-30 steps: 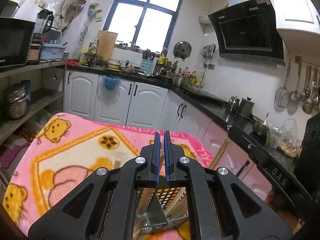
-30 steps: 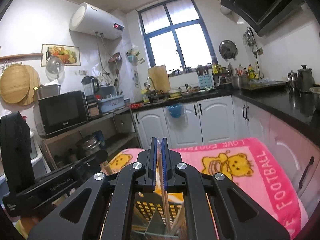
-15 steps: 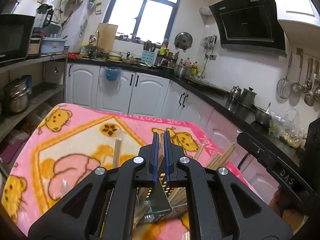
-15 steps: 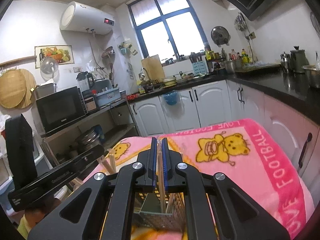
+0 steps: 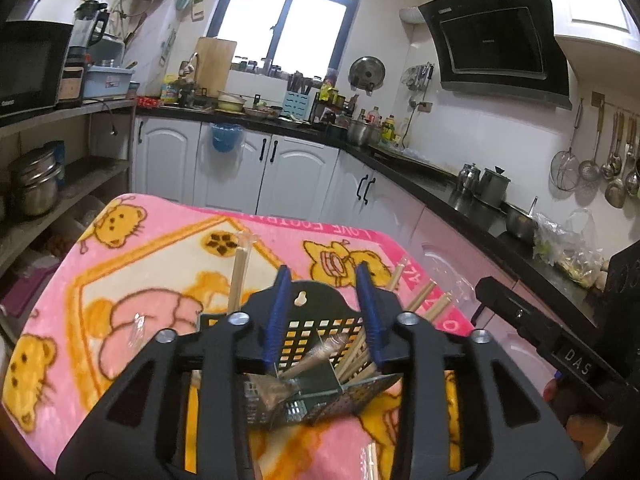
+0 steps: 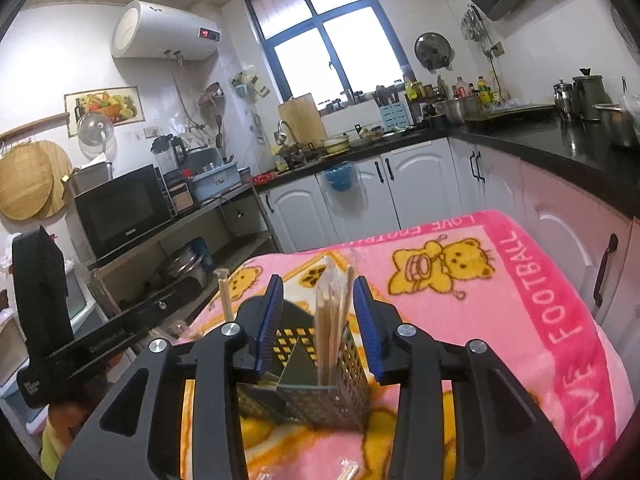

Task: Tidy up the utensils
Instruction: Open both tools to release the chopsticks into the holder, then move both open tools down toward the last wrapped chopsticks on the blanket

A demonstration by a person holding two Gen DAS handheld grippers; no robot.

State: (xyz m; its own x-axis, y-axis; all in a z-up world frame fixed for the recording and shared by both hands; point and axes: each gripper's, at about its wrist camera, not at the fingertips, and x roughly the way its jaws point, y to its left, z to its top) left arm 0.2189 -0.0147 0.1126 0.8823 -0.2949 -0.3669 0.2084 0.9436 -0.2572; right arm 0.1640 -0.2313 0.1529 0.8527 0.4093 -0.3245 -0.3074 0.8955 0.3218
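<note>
Chopsticks (image 6: pixel 330 322) stand in a black mesh holder (image 6: pixel 320 392) on the pink blanket (image 6: pixel 520 280). Left tool (image 5: pixel 324 312) and right tool (image 6: pixel 316 320) hover over the holder, jaws opening, gripping nothing.

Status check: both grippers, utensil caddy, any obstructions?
Left gripper and right gripper opening, nothing pinched. Chopsticks stand in the black mesh caddy on the pink blanket. No obstruction seen.

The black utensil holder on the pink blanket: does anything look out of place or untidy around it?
Yes. Several wrapped chopsticks stick out askew past the black utensil holder, and one loose chopstick lies on the pink blanket.
</note>
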